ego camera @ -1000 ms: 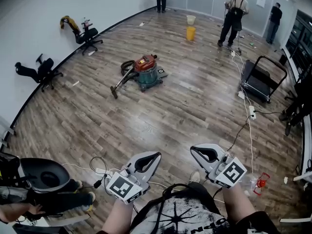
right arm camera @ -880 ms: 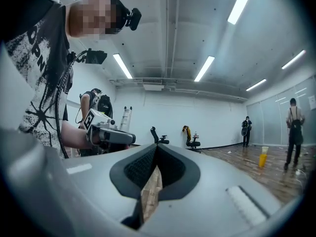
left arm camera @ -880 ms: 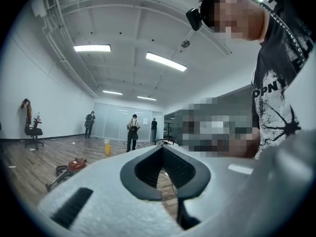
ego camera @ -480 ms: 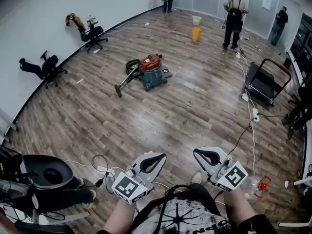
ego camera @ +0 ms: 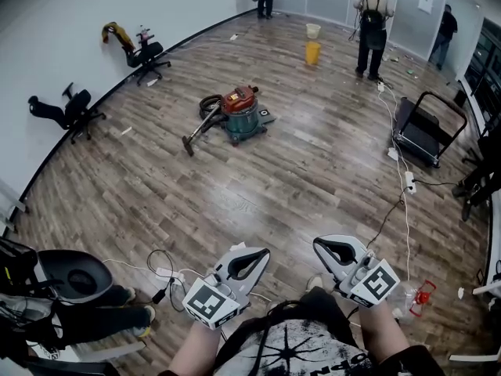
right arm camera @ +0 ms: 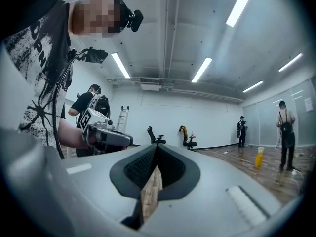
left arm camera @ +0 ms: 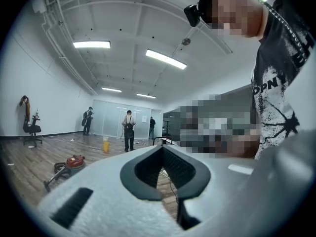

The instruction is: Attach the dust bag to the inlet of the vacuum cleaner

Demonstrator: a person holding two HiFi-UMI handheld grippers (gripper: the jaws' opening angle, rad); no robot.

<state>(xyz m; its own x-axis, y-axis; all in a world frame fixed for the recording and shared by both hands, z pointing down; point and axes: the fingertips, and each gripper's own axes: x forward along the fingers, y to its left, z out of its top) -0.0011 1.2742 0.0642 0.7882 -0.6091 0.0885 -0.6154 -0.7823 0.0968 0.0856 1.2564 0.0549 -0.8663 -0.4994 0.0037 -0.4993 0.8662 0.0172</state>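
Wood floor (ego camera: pixel 313 171) runs well ahead to the vacuum (ego camera: pixel 239 114), far off and left of centre, nearer the left gripper (ego camera: pixel 252 255) than the right gripper (ego camera: pixel 322 245), both with fingers together and empty, no dust bag in sight.

Right tool (right arm camera: pixel 156 148), jaws together

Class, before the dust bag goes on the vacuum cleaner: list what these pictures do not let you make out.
1. Dust bag: none can be made out in any view.
2. Inlet of the vacuum cleaner: head view, too far and small; left gripper view, smaller still.
3. Right gripper view: the vacuum cleaner lies outside the frame.
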